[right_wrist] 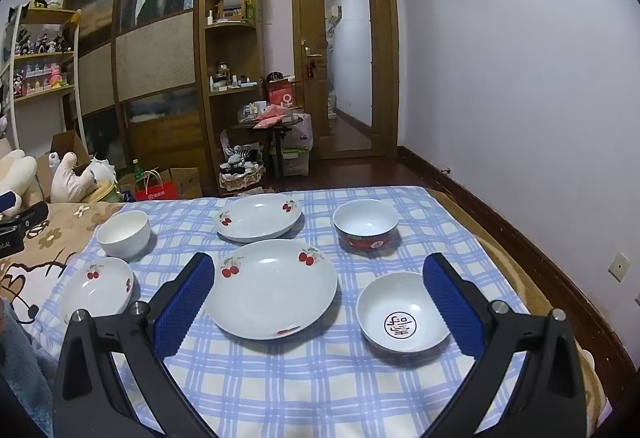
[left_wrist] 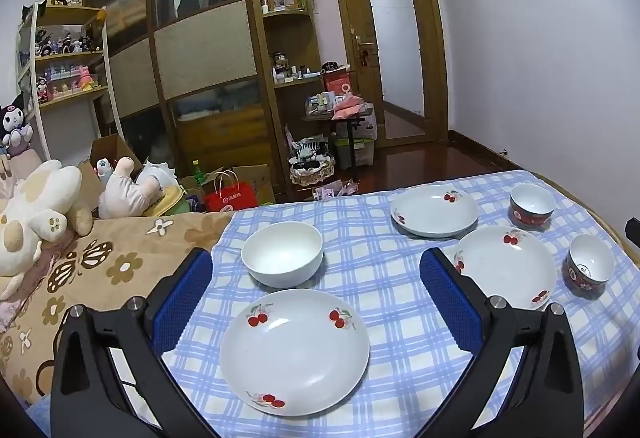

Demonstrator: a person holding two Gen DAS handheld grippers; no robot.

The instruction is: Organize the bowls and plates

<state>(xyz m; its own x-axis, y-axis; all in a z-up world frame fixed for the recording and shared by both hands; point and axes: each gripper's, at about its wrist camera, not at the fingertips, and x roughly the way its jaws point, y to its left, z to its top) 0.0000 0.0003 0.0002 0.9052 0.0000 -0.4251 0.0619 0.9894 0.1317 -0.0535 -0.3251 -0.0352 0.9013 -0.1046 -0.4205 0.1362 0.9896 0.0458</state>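
Both the left claw (left_wrist: 316, 296) and right claw (right_wrist: 319, 300) gaped empty, while ahead of them three cherry plates (right_wrist: 271, 288) and three bowls (right_wrist: 403, 312) lay unstacked.

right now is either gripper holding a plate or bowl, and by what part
Nothing is held. The left gripper and right gripper both stand wide open above the checked cloth, touching no dish.

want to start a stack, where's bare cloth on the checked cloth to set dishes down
Bare checked cloth runs along the near edge, before the middle cherry plate and the stamped bowl. The far half is crowded with dishes.
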